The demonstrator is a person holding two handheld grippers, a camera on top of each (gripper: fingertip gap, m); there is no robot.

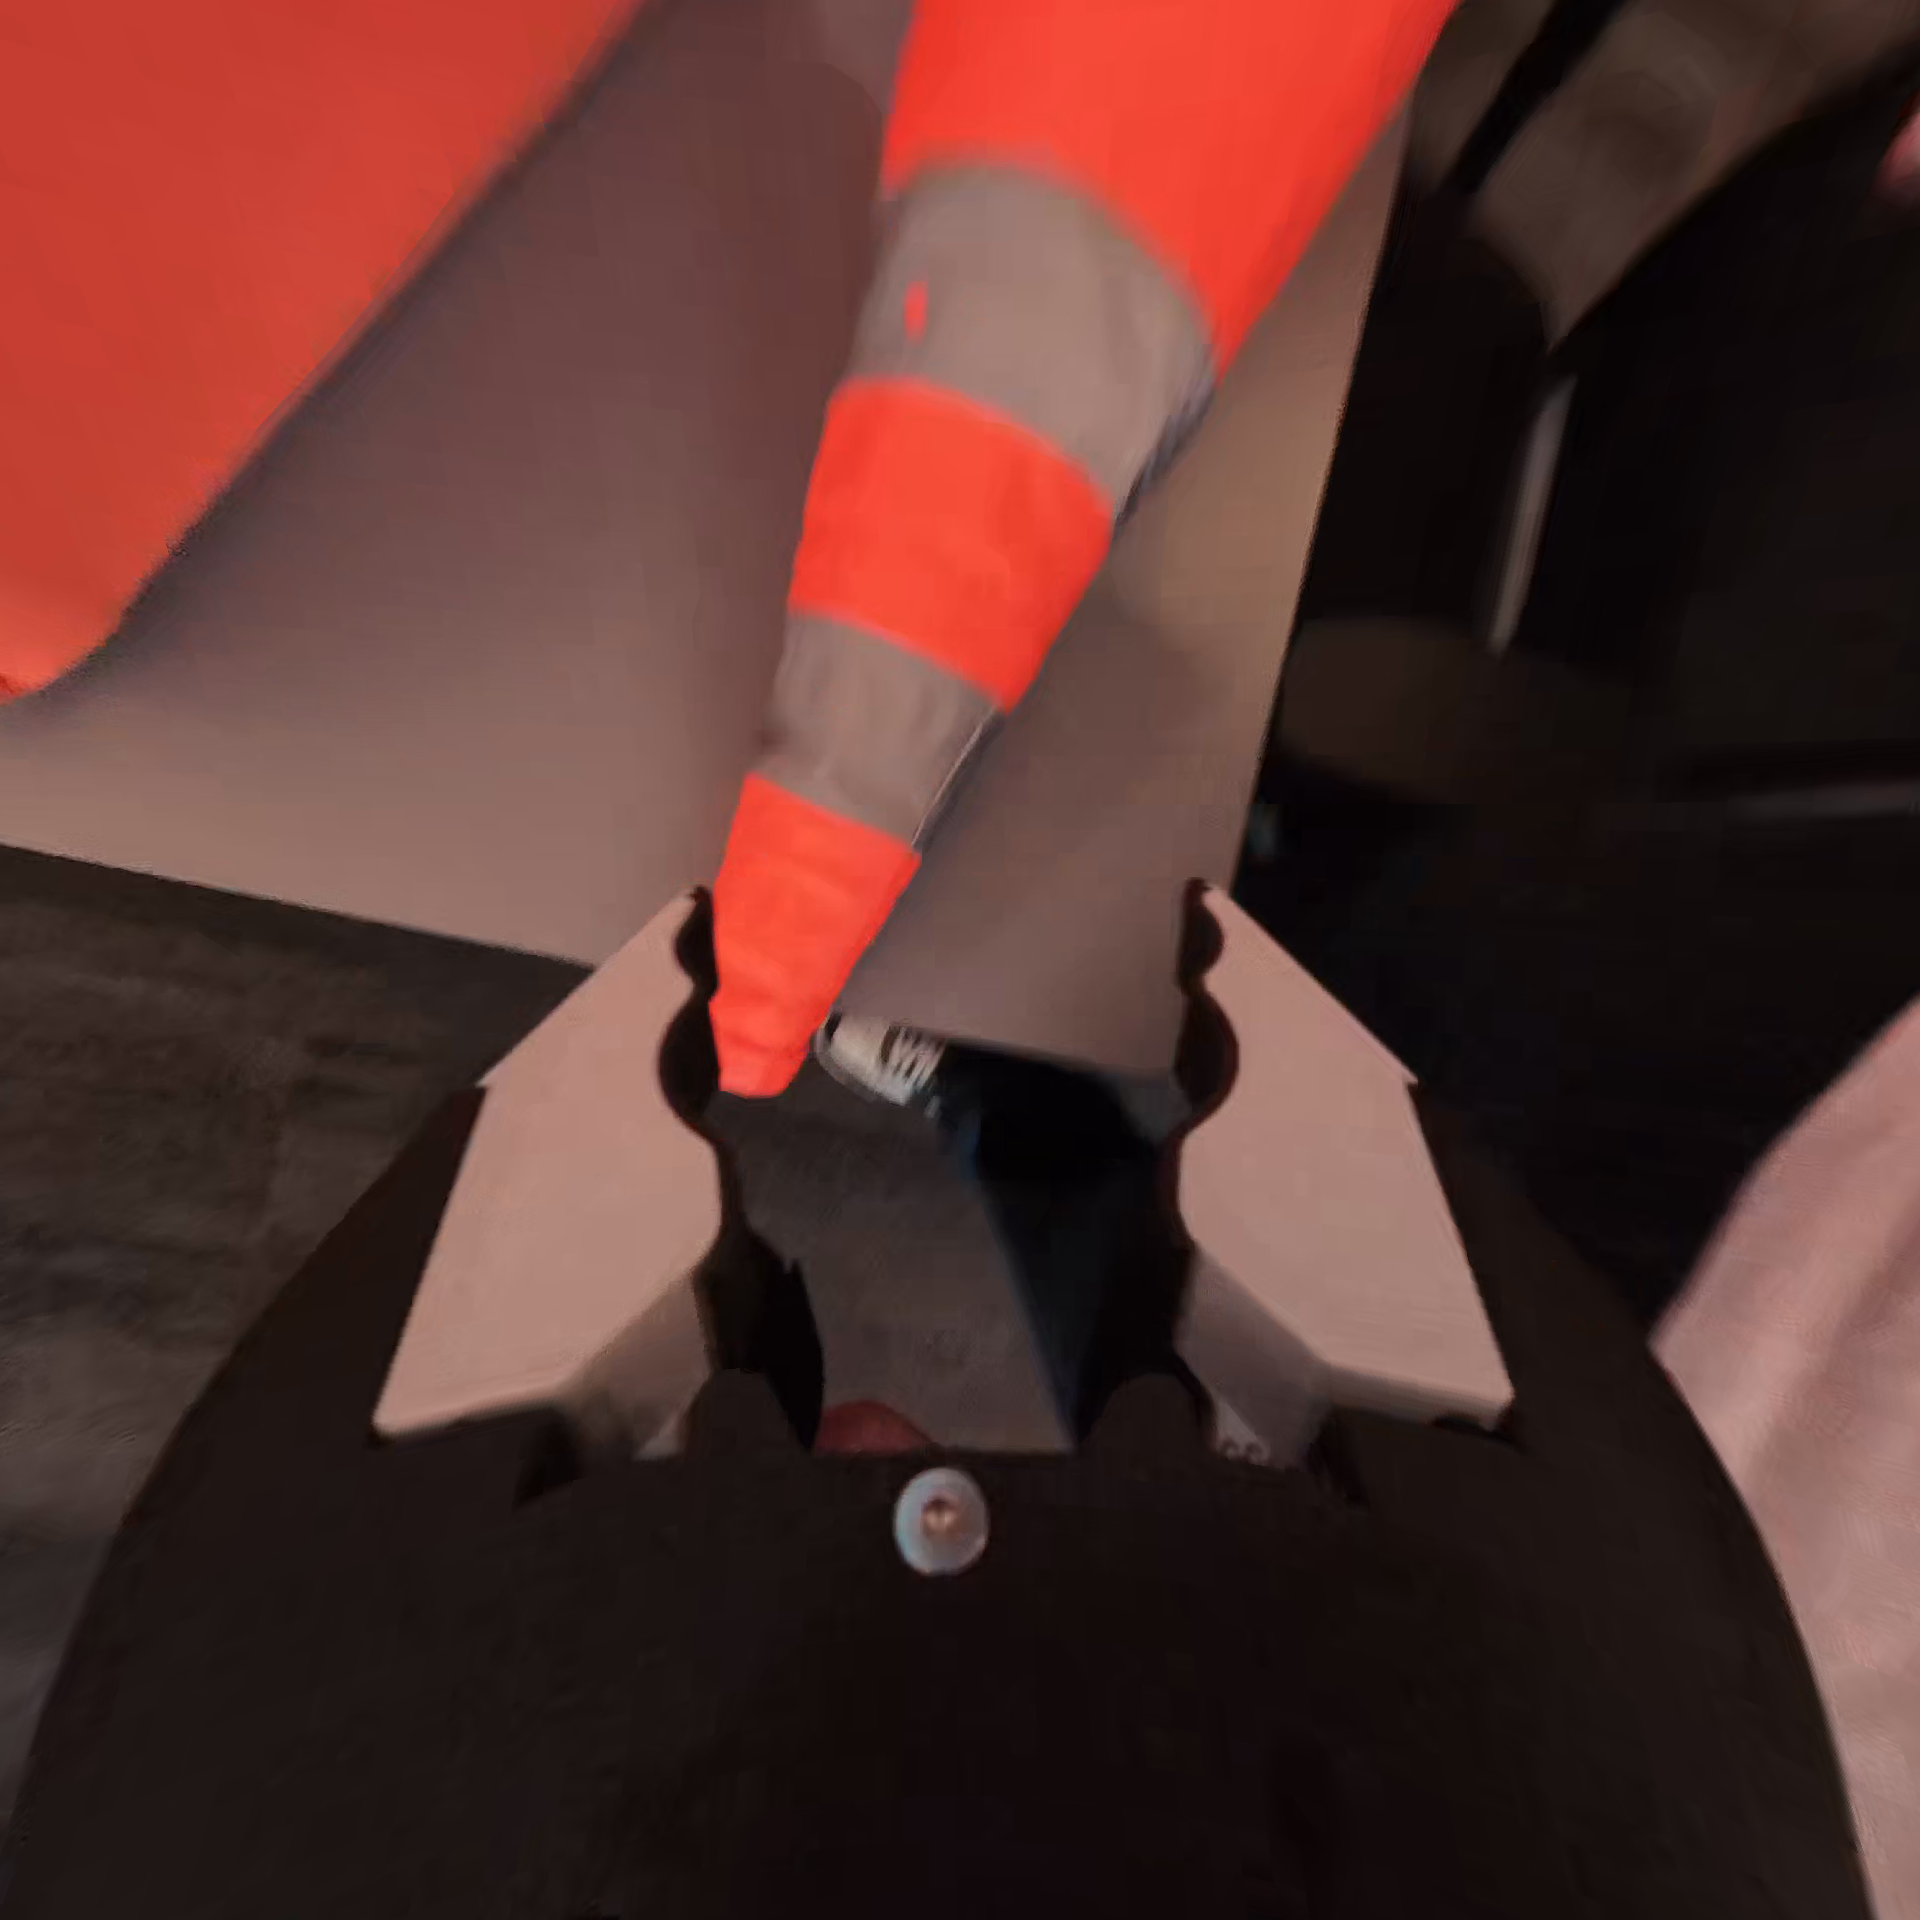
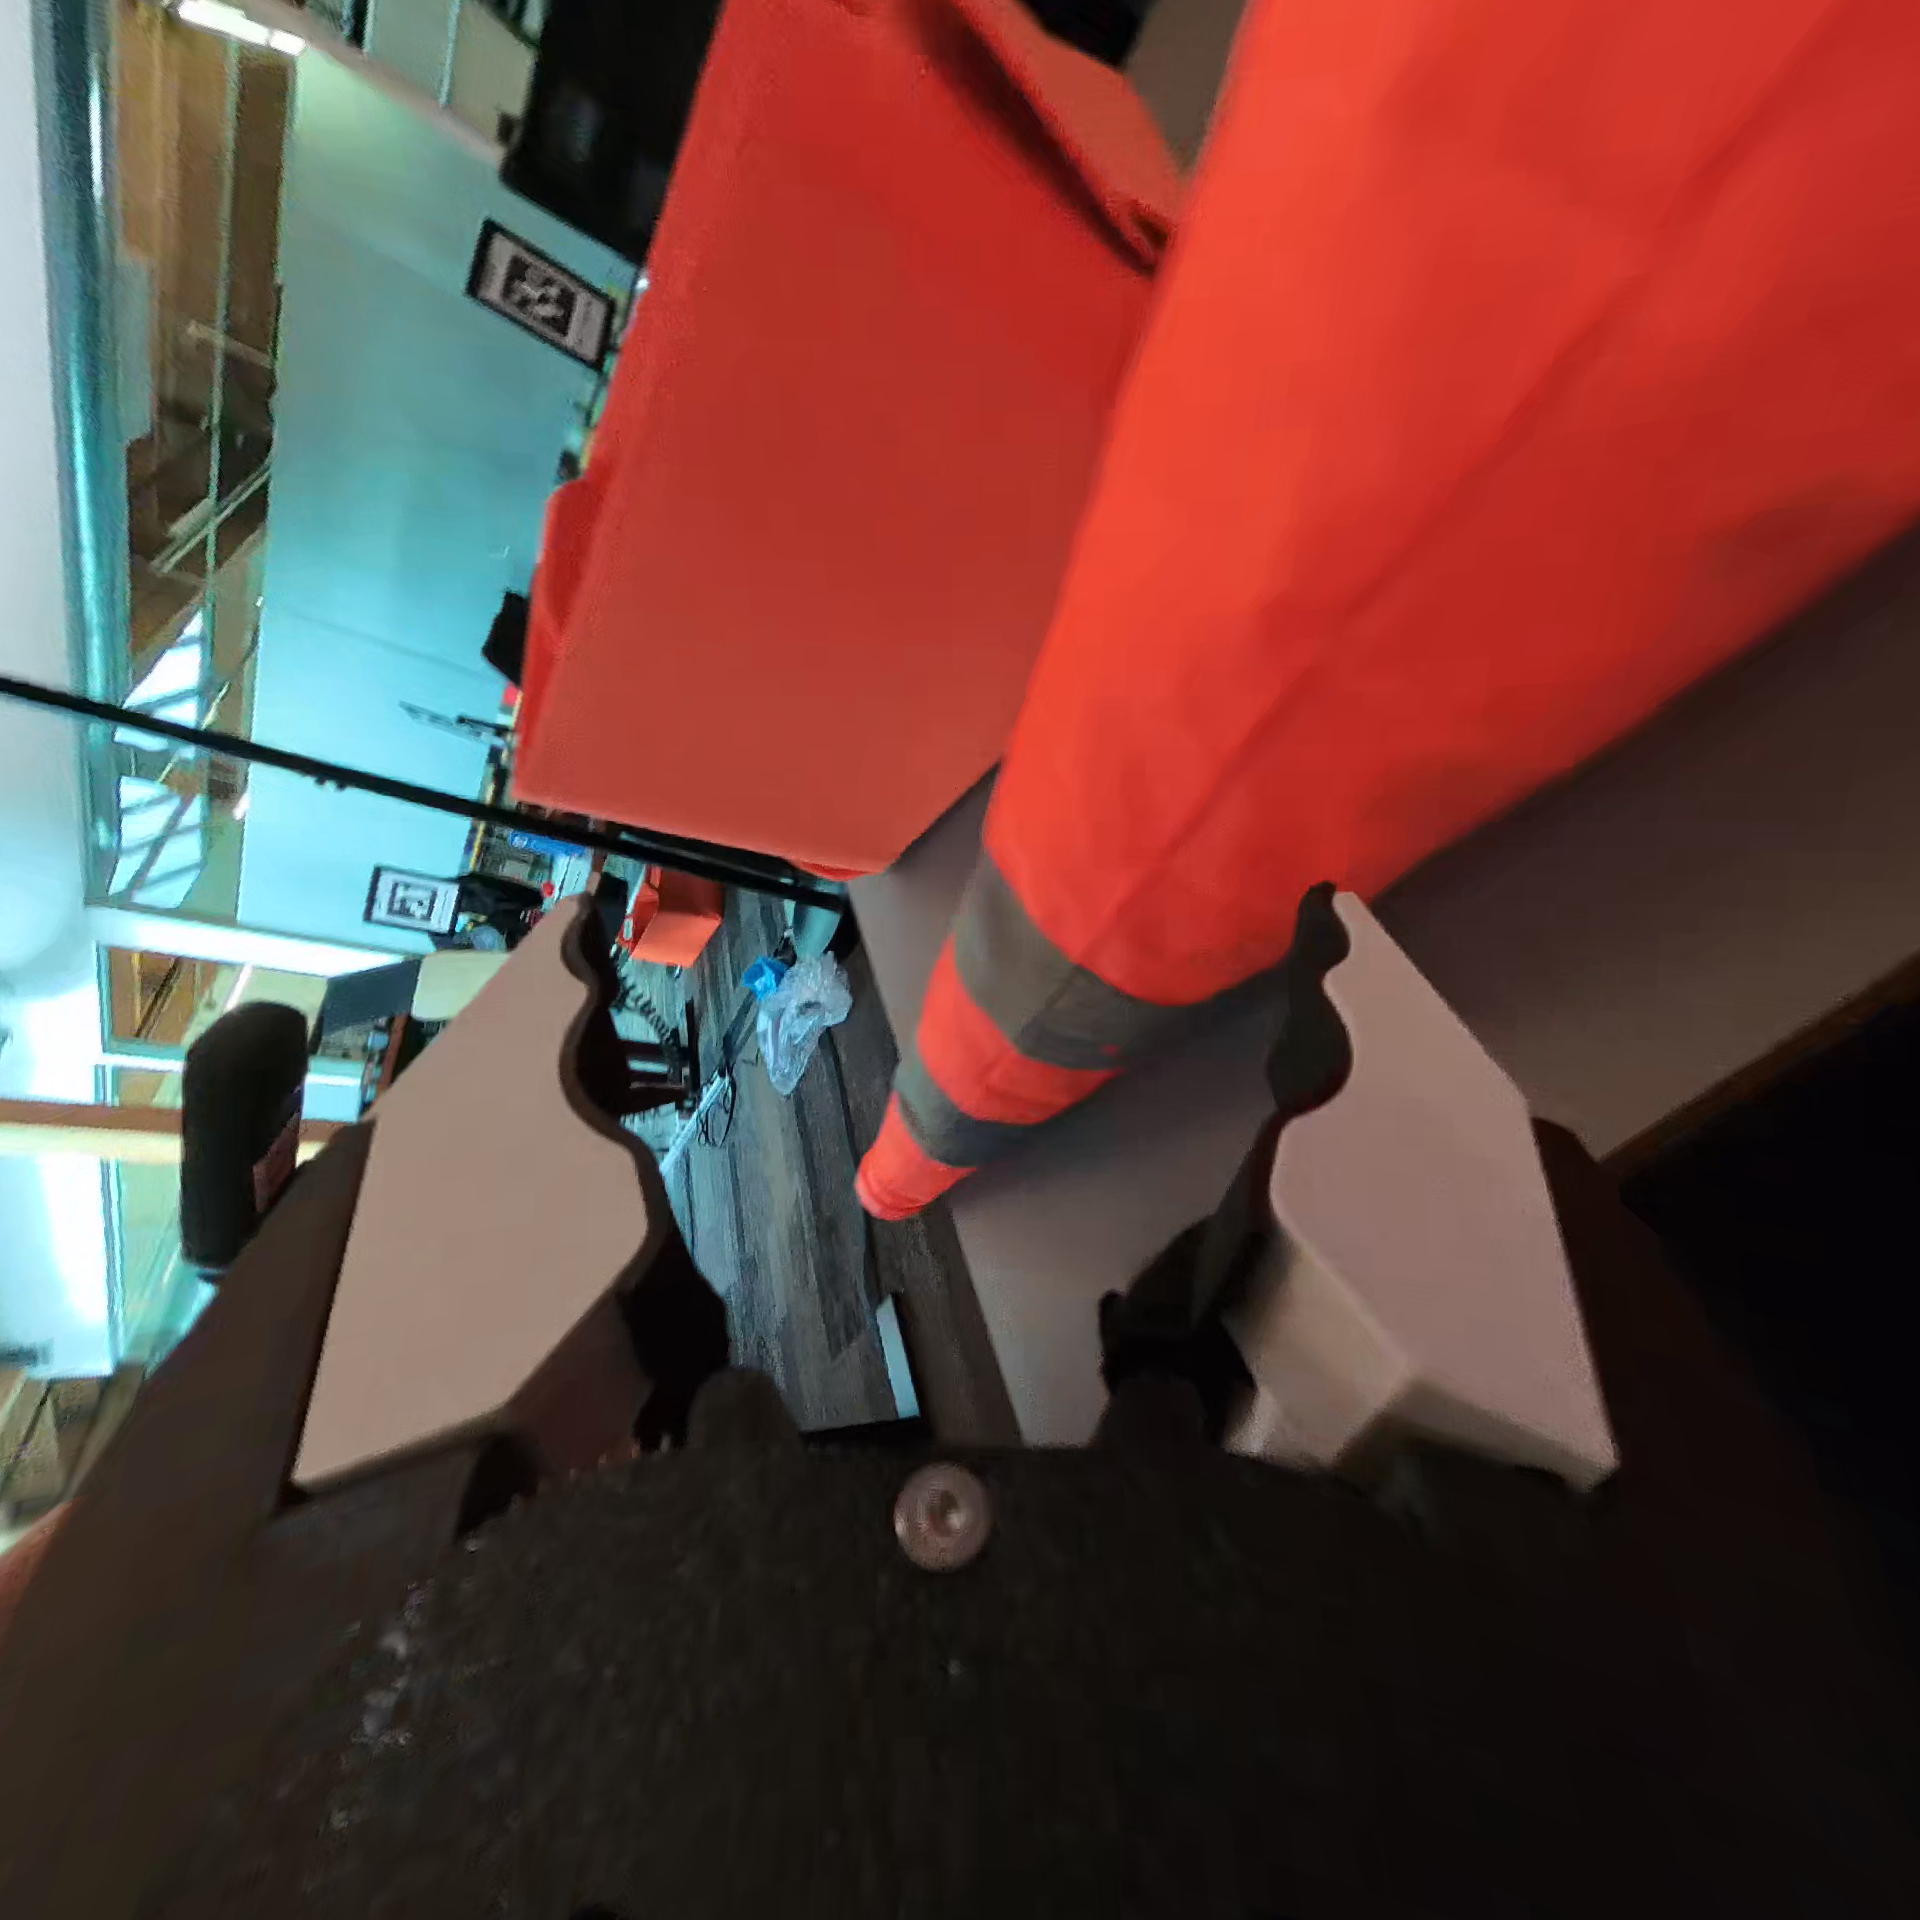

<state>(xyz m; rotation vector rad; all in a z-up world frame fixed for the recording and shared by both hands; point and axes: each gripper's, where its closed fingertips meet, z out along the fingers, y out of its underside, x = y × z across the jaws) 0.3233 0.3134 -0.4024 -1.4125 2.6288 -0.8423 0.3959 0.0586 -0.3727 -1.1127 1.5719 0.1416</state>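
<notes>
My left gripper (image 1: pixel 945 997) has its fingers spread wide and holds nothing; the tip of the orange cone (image 1: pixel 935 561) with grey bands lies against the left finger, at centre frame. My right gripper (image 2: pixel 951 1029) is spread wide too, the cone (image 2: pixel 1403 520) running between its fingers from upper right. The cone lies on a grey bench (image 1: pixel 499 623); dark floor (image 2: pixel 790 1226) beyond its edge.

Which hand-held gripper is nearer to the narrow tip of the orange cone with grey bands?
Left. The left hand-held gripper is open, with the orange grey-banded cone's tip between its fingers. The right hand-held gripper is open beside the cone's wide body, farther from the tip.
</notes>
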